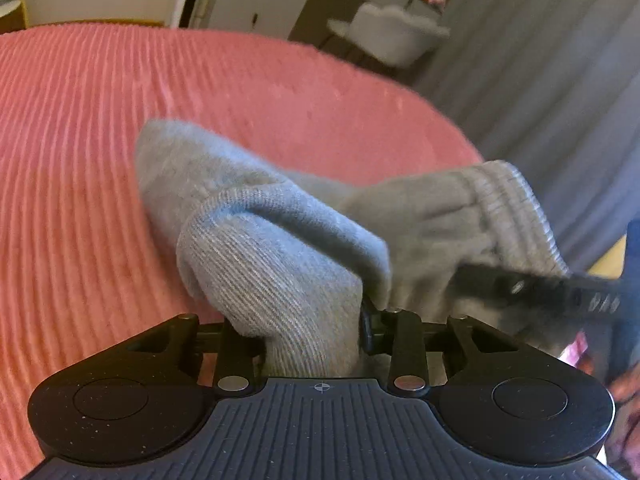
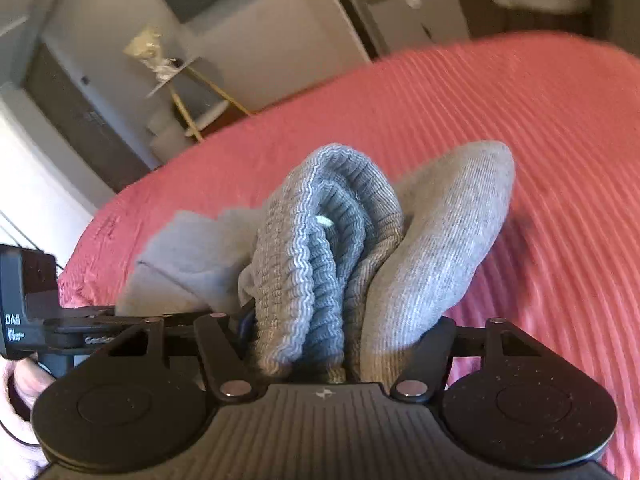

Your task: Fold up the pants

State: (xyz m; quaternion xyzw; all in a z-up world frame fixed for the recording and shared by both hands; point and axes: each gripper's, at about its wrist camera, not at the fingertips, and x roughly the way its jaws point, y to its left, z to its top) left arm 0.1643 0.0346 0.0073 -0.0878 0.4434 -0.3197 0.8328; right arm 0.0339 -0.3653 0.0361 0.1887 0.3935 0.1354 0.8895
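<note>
The left gripper [image 1: 312,336] is clamped on a fold of the pants [image 1: 280,240]; the right gripper [image 2: 320,344] is clamped on the bunched waistband [image 2: 320,248]. The pants extend toward 12 o'clock, raised over the bedspread [image 1: 80,160]. Nothing is seen obstructing.
</note>
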